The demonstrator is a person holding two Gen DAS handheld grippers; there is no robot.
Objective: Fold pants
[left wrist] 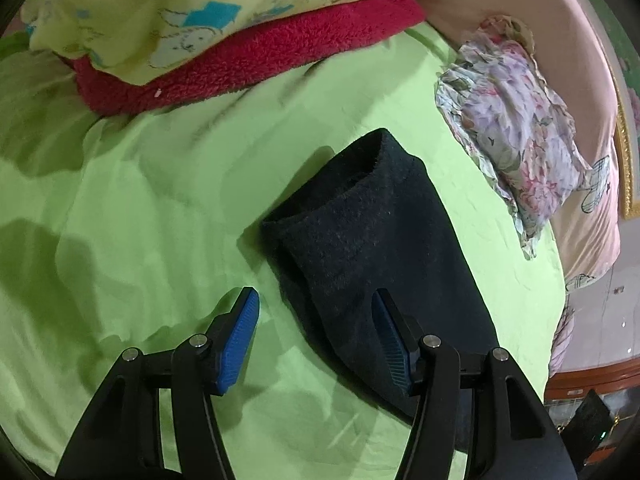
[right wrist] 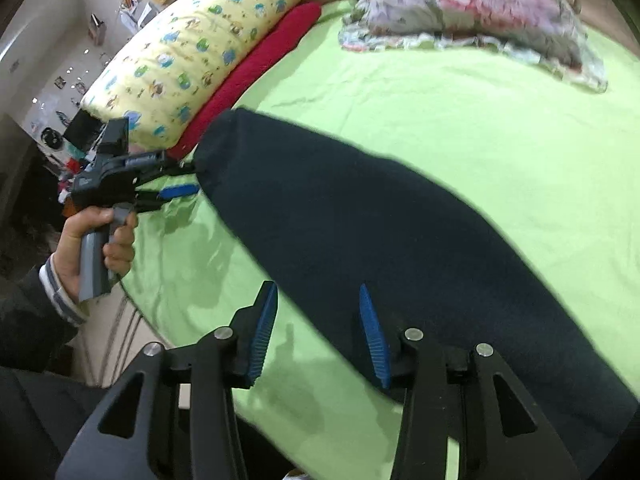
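Note:
Dark navy fleece pants (left wrist: 372,240) lie flat on a lime green bed sheet (left wrist: 140,200), the leg cuffs toward the pillows. My left gripper (left wrist: 316,320) is open and straddles the left edge of the pants near the cuffs, holding nothing. In the right wrist view the pants (right wrist: 380,220) run diagonally across the bed. My right gripper (right wrist: 318,308) is open over the pants' near edge and empty. The left gripper (right wrist: 188,180) shows there too, open at the cuff end, held by a hand.
A yellow cartoon-print pillow (left wrist: 200,8) rests on a red fleece blanket (left wrist: 240,64) at the bed's far side. A floral pillow (left wrist: 516,128) lies to the right. The bed edge and floor (right wrist: 120,328) are at the left of the right wrist view.

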